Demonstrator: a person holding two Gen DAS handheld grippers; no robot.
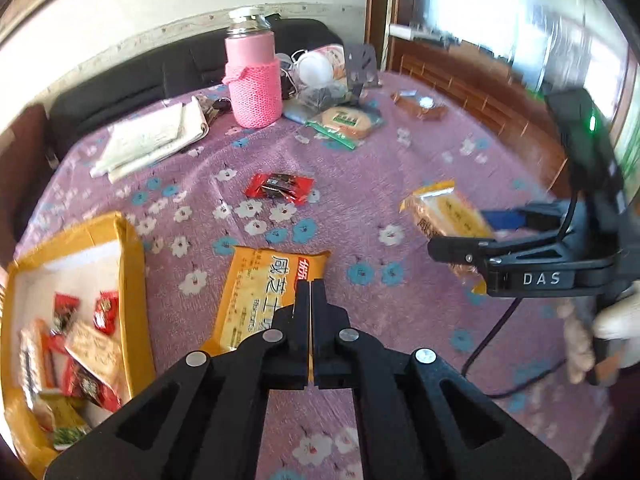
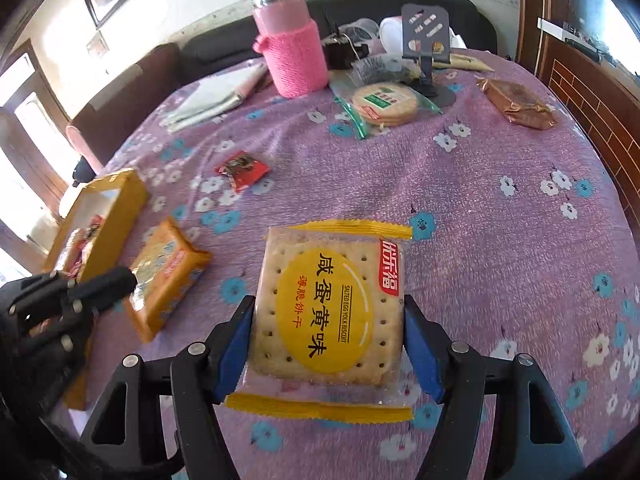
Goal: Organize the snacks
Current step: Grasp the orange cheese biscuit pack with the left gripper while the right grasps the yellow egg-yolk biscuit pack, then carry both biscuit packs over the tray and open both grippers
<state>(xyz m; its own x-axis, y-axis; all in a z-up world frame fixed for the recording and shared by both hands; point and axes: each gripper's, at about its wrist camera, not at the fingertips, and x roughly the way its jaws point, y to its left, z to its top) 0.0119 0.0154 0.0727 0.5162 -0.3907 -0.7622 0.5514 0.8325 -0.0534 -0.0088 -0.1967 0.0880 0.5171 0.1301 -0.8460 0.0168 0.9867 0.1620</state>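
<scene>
Purple floral tablecloth [image 2: 500,184]: two biscuit packets, one per gripper, perhaps three others.

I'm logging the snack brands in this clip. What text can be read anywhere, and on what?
"咸蛋黄味", "薄脆饼干", "SALTED EGG YOLK BISCUIT": egg yolk biscuit pack clamped in the right gripper.
"DAS": side of the right gripper, left wrist view.
"咸芝士", "BISCUITS": orange cheese biscuit pack under the shut left gripper.
Too small or blurred: red candy wrapper, round cracker pack, snacks in the yellow box.
</scene>
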